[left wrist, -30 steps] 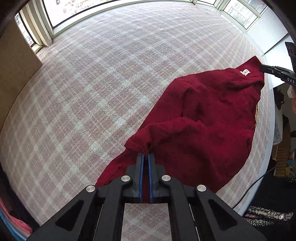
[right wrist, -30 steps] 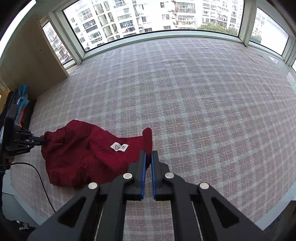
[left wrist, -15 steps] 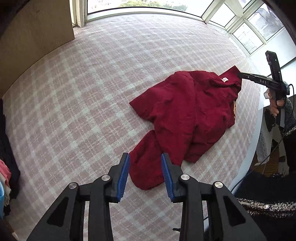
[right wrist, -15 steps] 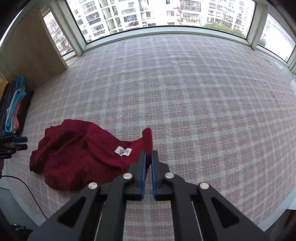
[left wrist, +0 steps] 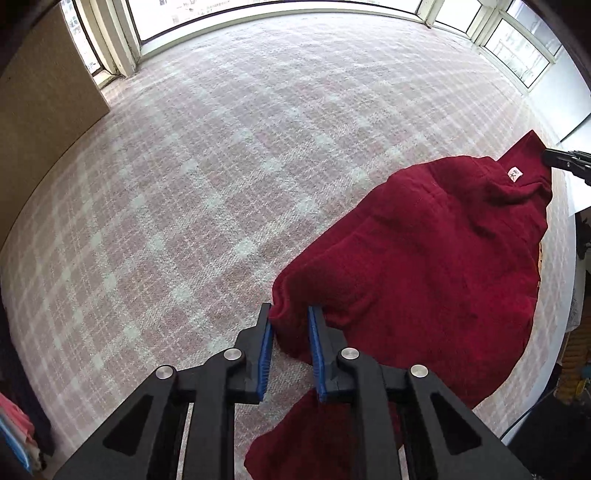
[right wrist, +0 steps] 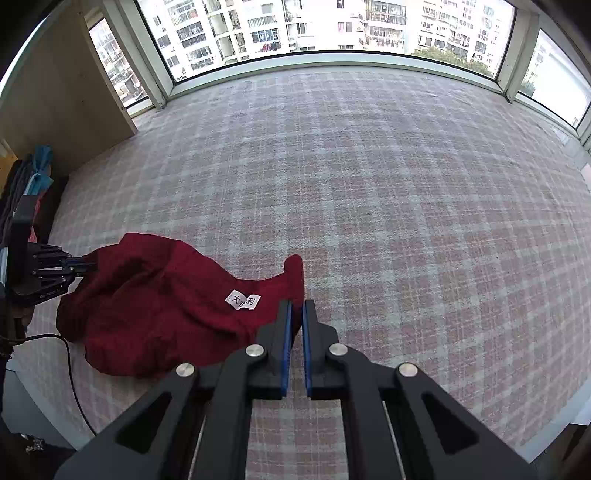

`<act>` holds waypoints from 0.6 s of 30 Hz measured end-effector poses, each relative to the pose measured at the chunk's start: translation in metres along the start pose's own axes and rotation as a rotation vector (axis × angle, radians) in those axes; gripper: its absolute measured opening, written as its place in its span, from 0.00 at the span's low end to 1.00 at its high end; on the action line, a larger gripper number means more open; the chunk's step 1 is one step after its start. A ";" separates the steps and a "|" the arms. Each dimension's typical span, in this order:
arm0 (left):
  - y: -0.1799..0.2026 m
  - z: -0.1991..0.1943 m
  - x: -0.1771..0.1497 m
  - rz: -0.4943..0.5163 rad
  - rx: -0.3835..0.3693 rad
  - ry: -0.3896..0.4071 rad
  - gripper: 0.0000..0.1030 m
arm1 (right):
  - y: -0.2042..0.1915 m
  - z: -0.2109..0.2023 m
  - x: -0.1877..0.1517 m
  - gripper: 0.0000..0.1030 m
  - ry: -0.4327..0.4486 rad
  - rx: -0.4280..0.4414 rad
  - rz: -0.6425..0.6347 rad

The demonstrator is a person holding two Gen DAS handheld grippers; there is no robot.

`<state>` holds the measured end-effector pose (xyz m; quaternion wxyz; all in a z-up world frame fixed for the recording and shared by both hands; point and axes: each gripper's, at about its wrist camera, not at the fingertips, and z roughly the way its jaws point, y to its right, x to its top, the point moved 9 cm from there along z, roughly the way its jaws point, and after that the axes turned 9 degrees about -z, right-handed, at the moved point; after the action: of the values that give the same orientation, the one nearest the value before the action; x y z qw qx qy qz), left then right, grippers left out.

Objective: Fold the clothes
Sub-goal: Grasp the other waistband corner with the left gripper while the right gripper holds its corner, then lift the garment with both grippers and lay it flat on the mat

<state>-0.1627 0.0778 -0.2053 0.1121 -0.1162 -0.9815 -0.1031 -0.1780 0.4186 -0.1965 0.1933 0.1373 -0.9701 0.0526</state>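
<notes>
A dark red knitted garment (left wrist: 424, 254) lies crumpled on the pink plaid surface (left wrist: 221, 166). My left gripper (left wrist: 290, 314) is open, its blue pads on either side of a folded edge of the garment. My right gripper (right wrist: 297, 308) is shut on the garment's collar edge, next to the white label (right wrist: 243, 299). The right gripper also shows in the left wrist view (left wrist: 565, 162) at the far right, at the collar. The left gripper shows in the right wrist view (right wrist: 79, 264) at the garment's (right wrist: 155, 306) far left end.
A brown wooden panel (right wrist: 55, 99) stands at the left. Stacked clothes (right wrist: 33, 184) lie beside it. Windows (right wrist: 314, 26) run along the far edge. A black cable (right wrist: 74, 376) hangs off the near left edge. The surface ends at the right (left wrist: 569, 258).
My left gripper let go of the garment, pulled back, then came in low again with open jaws around a folded edge. My right gripper stayed shut on the collar.
</notes>
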 end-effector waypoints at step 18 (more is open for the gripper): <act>-0.040 -0.264 -0.016 0.005 0.118 0.498 0.04 | -0.054 -0.171 0.091 0.05 0.514 0.085 -0.062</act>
<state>-0.1054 -0.0235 0.0351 0.3570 -0.0830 -0.9277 -0.0709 -0.1811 0.3712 -0.0011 0.4290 0.1571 -0.8814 0.1204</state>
